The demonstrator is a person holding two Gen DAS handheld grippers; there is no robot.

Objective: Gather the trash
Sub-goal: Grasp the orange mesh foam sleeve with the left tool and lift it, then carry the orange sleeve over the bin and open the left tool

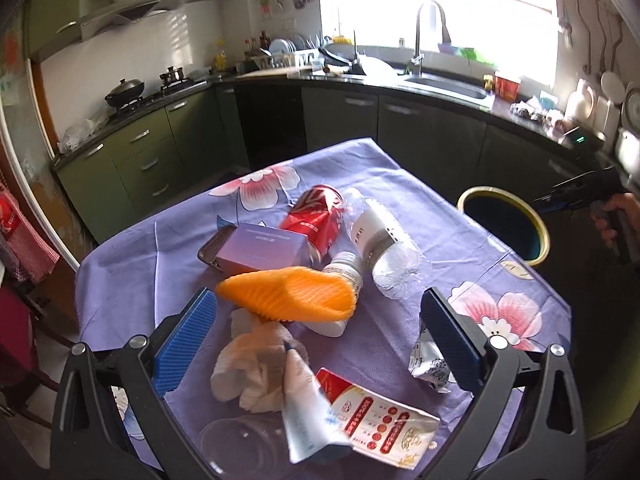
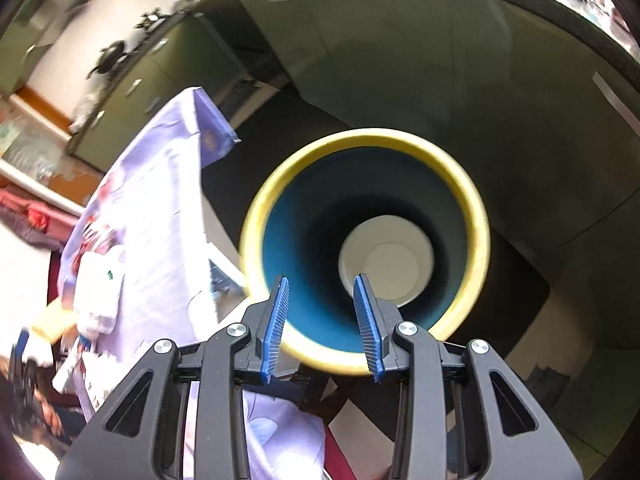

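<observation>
Trash lies on the purple flowered tablecloth (image 1: 404,184): an orange foam net (image 1: 288,292), crumpled white tissue (image 1: 248,360), a red can (image 1: 316,216), a clear plastic bottle (image 1: 380,240), a purple box (image 1: 260,250), a small white bottle (image 1: 344,272), a squeezed tube (image 1: 308,412), a red-and-white sachet (image 1: 380,428) and a silver wrapper (image 1: 428,364). My left gripper (image 1: 319,296) hangs open above the net and tissue, holding nothing. My right gripper (image 2: 322,280) is open and empty over the yellow-rimmed bin (image 2: 478,216), which has a white cup (image 2: 386,264) at its bottom.
The bin (image 1: 542,228) stands on the floor off the table's right edge, with a hand holding the right gripper (image 1: 576,196) beyond it. A clear plastic lid (image 1: 240,448) lies near me. Green cabinets (image 1: 140,160), a stove and a sink (image 1: 448,84) line the far walls.
</observation>
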